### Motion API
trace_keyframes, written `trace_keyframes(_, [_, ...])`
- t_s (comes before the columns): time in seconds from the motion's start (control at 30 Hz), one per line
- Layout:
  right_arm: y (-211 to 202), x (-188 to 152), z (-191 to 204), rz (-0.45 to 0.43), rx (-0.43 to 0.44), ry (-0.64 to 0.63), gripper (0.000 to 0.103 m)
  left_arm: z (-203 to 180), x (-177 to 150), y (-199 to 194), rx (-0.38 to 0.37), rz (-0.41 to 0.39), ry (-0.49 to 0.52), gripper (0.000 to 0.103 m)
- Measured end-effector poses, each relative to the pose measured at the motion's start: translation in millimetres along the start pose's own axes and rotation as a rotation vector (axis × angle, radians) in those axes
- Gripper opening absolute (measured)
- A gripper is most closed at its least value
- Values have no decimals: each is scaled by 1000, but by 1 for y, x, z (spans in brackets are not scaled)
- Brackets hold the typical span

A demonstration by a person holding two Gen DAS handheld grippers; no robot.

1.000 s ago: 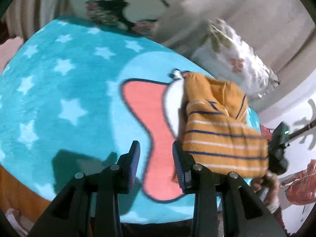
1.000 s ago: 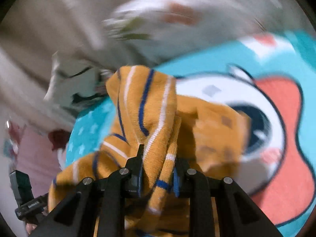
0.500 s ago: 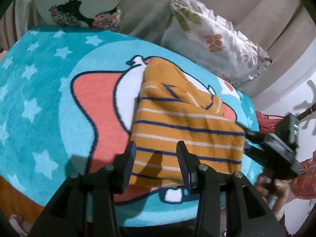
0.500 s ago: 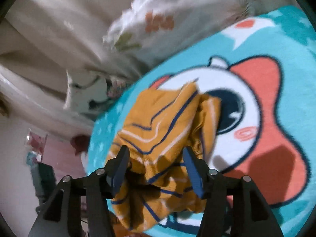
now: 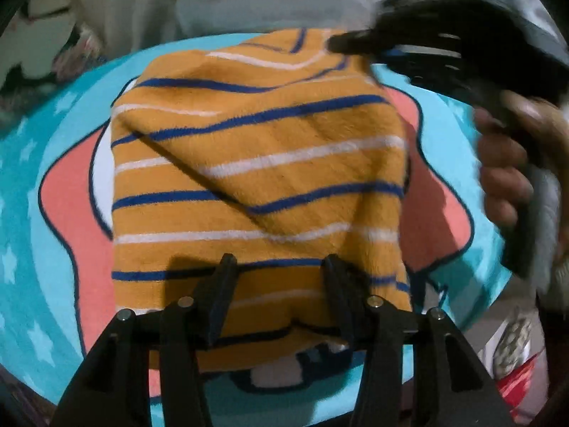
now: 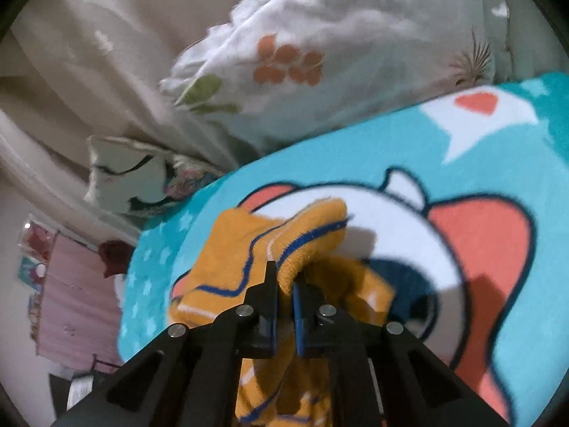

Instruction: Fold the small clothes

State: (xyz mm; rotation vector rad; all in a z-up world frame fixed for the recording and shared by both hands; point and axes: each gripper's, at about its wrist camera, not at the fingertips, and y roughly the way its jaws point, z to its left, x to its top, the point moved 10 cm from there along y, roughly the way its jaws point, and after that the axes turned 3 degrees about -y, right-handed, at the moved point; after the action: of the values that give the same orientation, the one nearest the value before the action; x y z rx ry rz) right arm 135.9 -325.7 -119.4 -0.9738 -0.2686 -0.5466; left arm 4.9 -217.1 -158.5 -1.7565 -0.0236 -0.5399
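An orange garment with blue and white stripes [image 5: 256, 163] lies folded on the turquoise cartoon blanket [image 5: 53, 178]. My left gripper [image 5: 279, 267] is open, its fingers spread over the garment's near edge. My right gripper [image 6: 284, 277] is shut on a fold of the garment [image 6: 306, 238] at its far corner and lifts that edge slightly. In the left wrist view the right gripper [image 5: 341, 42] and the hand holding it [image 5: 505, 163] show at the upper right.
A white floral pillow [image 6: 320, 46] and a second printed cushion [image 6: 135, 178] lie behind the blanket against beige fabric [image 6: 89, 53]. The blanket's front edge [image 5: 249, 402] runs just below the left gripper. Pink cloth [image 6: 67, 295] hangs at far left.
The right gripper went from shut to open and is now shut again on the garment's far edge. The left gripper moved in close over the garment's near edge.
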Motion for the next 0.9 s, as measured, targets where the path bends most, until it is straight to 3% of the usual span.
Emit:
trace_keyframes(0.13, [37, -22, -24, 109, -127, -78, 8, 3, -2, -1, -26, 11, -9, 49])
trace_keyframes(0.27, [25, -13, -30, 59, -116, -31, 16, 1, -9, -5, -57, 33, -6, 49])
trace_keyframes(0.37, [-5, -4, -25, 22, -47, 50, 17, -1, -16, -16, -100, 47, -26, 49])
trace_keyframes(0.43, [-32, -13, -12, 11, 28, 92, 26, 3, -18, -27, -131, 47, -57, 49])
trace_keyframes(0.5, [-52, -32, 2, 3, 75, 95, 55, 12, -21, -42, -131, 22, -87, 49])
trace_keyframes(0.63, [-42, -77, 40, 70, 104, -9, 59, 40, -20, -65, -81, -34, -134, 50])
trace_keyframes(0.67, [-30, -84, 45, 88, 87, -37, 58, 49, -21, -67, -68, -40, -160, 50])
trace_keyframes(0.73, [-11, -93, 51, 128, 137, -32, 11, 60, -21, -65, -55, -38, -203, 50])
trace_keyframes(0.8, [-12, -102, 43, 166, 245, 83, 11, 71, -25, -63, -32, -20, -251, 50])
trace_keyframes(0.9, [-32, -114, 12, 173, 162, 51, 5, 72, -26, -70, -34, -57, -258, 52])
